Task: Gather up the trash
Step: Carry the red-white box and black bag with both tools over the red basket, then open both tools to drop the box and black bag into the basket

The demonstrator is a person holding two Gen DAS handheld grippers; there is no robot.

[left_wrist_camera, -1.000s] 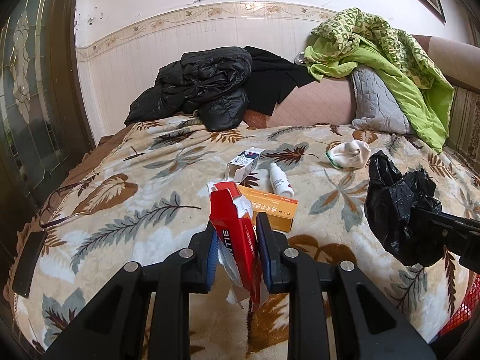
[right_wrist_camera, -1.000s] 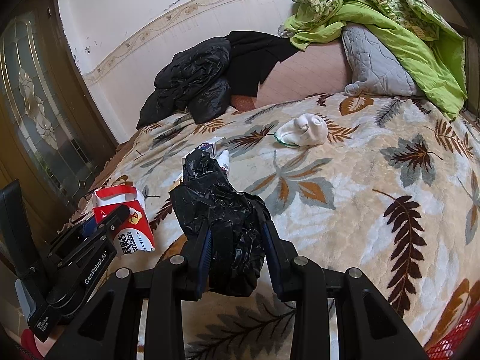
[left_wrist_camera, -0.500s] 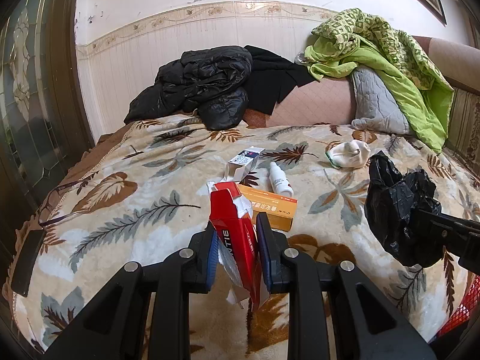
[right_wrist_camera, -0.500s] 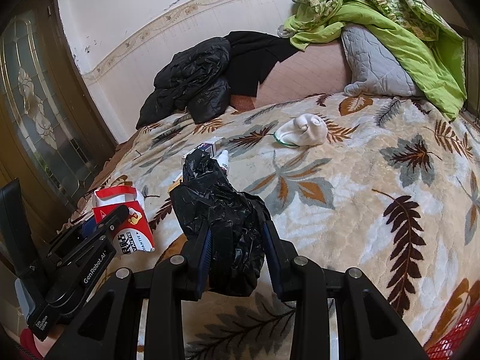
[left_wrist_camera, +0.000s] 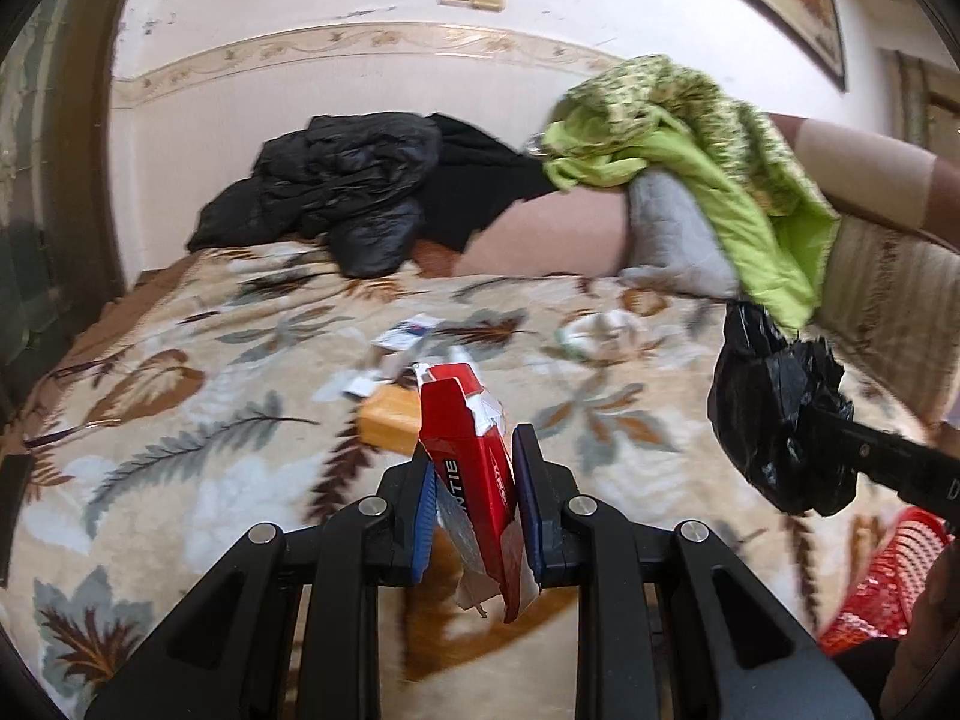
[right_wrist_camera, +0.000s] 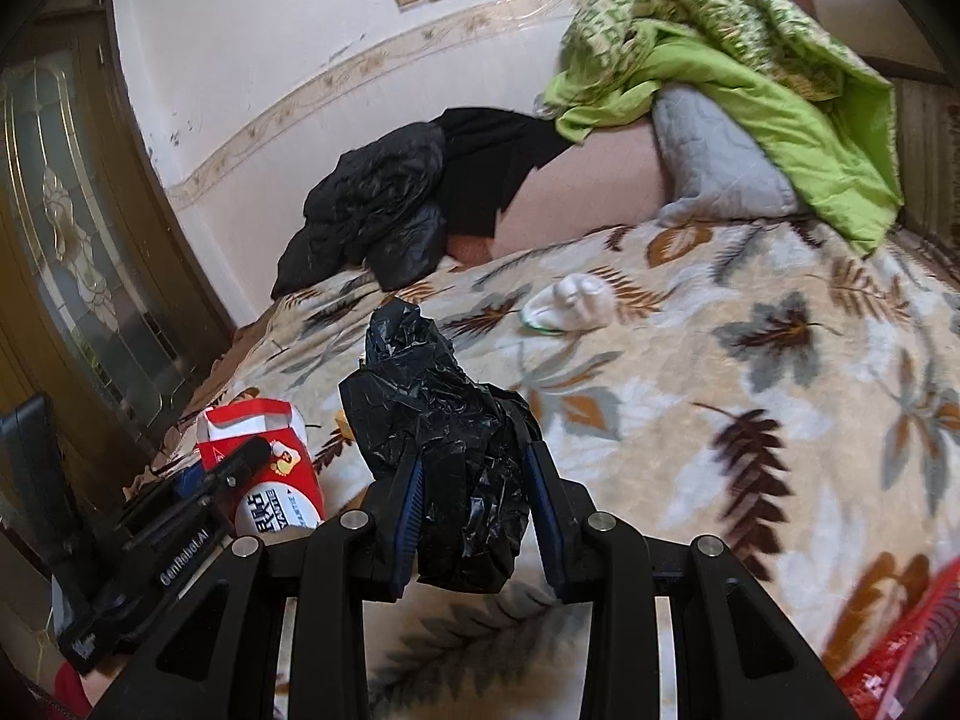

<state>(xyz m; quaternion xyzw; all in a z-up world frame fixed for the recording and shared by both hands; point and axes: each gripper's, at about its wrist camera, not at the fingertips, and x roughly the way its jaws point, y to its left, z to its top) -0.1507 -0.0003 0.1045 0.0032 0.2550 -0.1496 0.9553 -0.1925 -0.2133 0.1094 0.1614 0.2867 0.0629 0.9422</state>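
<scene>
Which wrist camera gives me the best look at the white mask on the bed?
The right wrist view: the white mask lies in fair focus on the leaf-print blanket, unobstructed. In the left wrist view the mask is only a motion-blurred pale smear.

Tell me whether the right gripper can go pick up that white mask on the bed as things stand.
Probably not yet. The right gripper is shut on the crumpled black bag, so its jaws are occupied. The path over the blanket to the white mask looks free.
</scene>
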